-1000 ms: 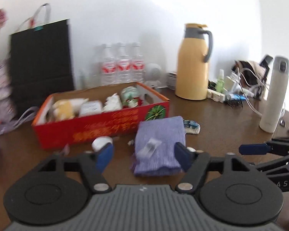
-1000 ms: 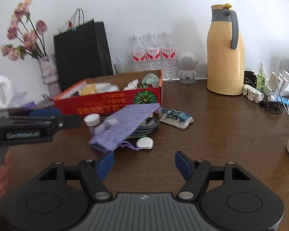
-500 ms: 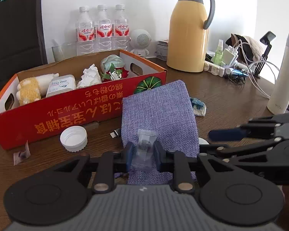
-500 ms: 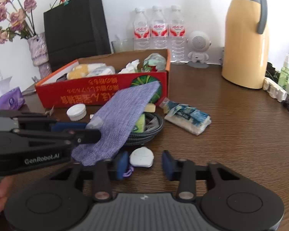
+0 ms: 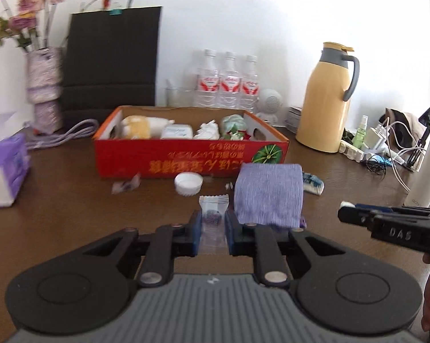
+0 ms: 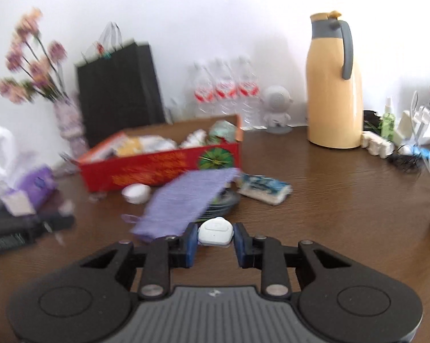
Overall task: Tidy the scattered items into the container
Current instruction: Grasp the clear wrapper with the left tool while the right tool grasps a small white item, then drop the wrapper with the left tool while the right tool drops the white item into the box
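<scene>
Since a second ago, both grippers' jaws have been closing on small pieces of clutter. The left gripper (image 5: 212, 227) is now pinching a clear sachet (image 5: 213, 217) it has taken off the purple cloth (image 5: 268, 193), while the right gripper (image 6: 215, 240) is clamping a small white case (image 6: 215, 231) just beside that cloth. The picking-up step looks finished; the carrying is beginning. The next move is calling for each hand to rise above the near wall of the red box (image 5: 190, 163), travel over it and let go inside. The box is sitting ahead, already holding several things, with gaps among them. A white cap (image 5: 188, 183) and a wrapper (image 5: 125, 185) are lying before the box on the table (image 5: 71, 228), whose near part is offering bare room.
</scene>
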Demonstrator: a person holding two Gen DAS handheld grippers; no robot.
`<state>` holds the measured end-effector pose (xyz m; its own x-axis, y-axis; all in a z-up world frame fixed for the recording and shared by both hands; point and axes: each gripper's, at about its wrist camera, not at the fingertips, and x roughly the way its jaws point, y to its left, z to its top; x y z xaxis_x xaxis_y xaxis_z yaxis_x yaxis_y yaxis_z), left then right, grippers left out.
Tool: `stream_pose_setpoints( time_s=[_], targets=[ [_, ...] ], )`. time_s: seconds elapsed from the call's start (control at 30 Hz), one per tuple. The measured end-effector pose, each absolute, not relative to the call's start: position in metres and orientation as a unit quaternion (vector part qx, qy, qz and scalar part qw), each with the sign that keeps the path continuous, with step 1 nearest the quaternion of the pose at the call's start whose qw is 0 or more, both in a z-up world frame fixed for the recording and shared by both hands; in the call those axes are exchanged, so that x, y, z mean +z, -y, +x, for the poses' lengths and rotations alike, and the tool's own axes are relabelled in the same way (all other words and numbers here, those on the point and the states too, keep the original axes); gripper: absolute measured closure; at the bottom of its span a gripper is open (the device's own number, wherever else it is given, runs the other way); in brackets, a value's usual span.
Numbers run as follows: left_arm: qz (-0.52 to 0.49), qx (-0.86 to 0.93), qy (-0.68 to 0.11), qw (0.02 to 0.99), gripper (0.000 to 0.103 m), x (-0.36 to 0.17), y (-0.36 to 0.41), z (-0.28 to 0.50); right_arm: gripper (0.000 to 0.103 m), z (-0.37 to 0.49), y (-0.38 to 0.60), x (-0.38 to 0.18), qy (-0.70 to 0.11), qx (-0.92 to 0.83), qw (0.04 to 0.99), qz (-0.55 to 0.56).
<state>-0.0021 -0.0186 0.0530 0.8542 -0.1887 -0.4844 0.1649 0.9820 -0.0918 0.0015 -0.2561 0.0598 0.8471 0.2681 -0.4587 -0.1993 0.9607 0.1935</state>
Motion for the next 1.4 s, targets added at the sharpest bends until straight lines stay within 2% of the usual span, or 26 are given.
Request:
stream_pose_setpoints(
  time_s=[0.23,0.43,1.0,1.13,1.23,1.3,1.4],
  targets=[
    [-0.008,-0.075,-0.259,0.963,0.085,0.041,0.022,-0.047,0.077,-0.053,0.231,0.066,-0.207,0.174,0.960,0.070],
    [-0.004,-0.074,-0.249,0.966,0.084,0.043,0.025,-0.064,0.077,-0.075,0.221,0.065,-0.209,0.196,0.956,0.070],
    [0.004,-0.083,-0.253,0.964,0.084,0.038,0.028,-0.052,0.077,-0.063,0.228,0.052,-0.229,0.178,0.953,0.083],
    [-0.026,-0.091,-0.258,0.961,0.084,0.051,0.017,-0.016,0.077,-0.036,0.237,0.065,-0.219,0.180,0.955,0.091],
    [-0.034,-0.112,-0.223,0.968,0.084,0.079,0.015,0.031,0.077,0.006,0.246,0.089,-0.200,0.196,0.954,0.108],
    [-0.030,-0.122,-0.209,0.970,0.084,0.097,0.021,0.077,0.077,0.047,0.251,0.110,-0.191,0.210,0.951,0.122],
    [-0.055,-0.151,-0.251,0.955,0.084,0.111,0.028,0.169,0.077,0.127,0.247,0.139,-0.219,0.207,0.947,0.114]
  ],
)
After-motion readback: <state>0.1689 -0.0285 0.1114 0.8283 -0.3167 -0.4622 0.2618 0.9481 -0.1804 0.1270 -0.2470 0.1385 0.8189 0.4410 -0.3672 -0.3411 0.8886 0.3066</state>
